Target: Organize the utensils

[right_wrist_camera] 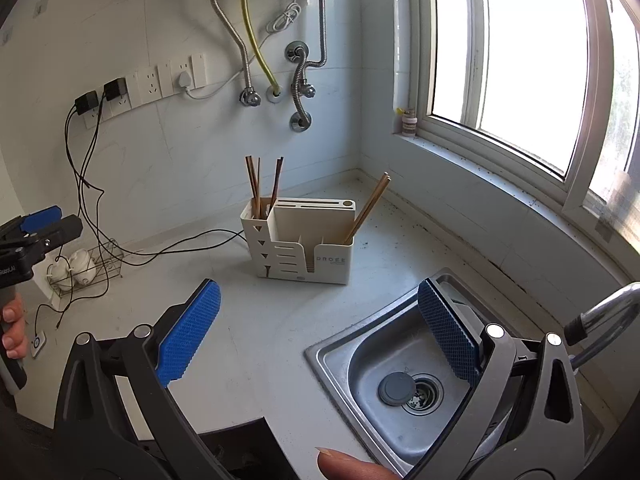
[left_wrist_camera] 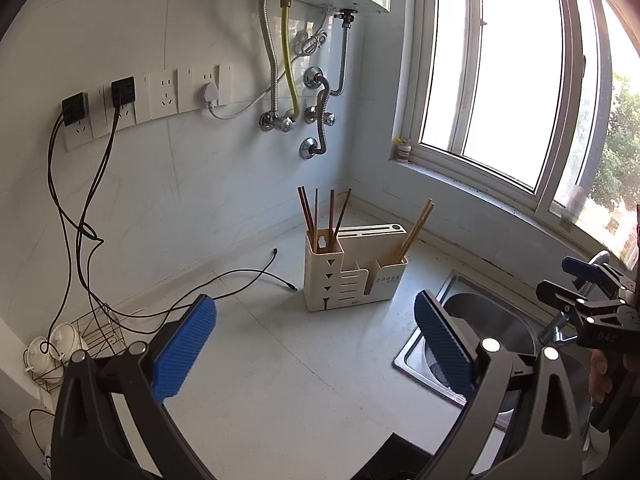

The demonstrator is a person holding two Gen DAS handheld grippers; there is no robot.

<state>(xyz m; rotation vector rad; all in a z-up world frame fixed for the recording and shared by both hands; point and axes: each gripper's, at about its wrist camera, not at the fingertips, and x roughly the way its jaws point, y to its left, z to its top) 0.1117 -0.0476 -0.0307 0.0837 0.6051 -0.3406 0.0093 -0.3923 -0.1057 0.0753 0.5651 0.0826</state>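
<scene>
Right wrist view has both grippers, right gripper and left gripper, with jaws released and empty, so reaching for the leaning chopsticks could tip the light utensil holder toward the sink

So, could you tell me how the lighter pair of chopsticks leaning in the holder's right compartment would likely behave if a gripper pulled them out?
The lighter chopsticks look thin and wooden, so probably stiff and light. They lean loosely against the compartment edge of the cream holder, so they should slide out easily. Being two separate sticks, they may splay or slip in the grip. The holder looks like light plastic and might shift.
</scene>
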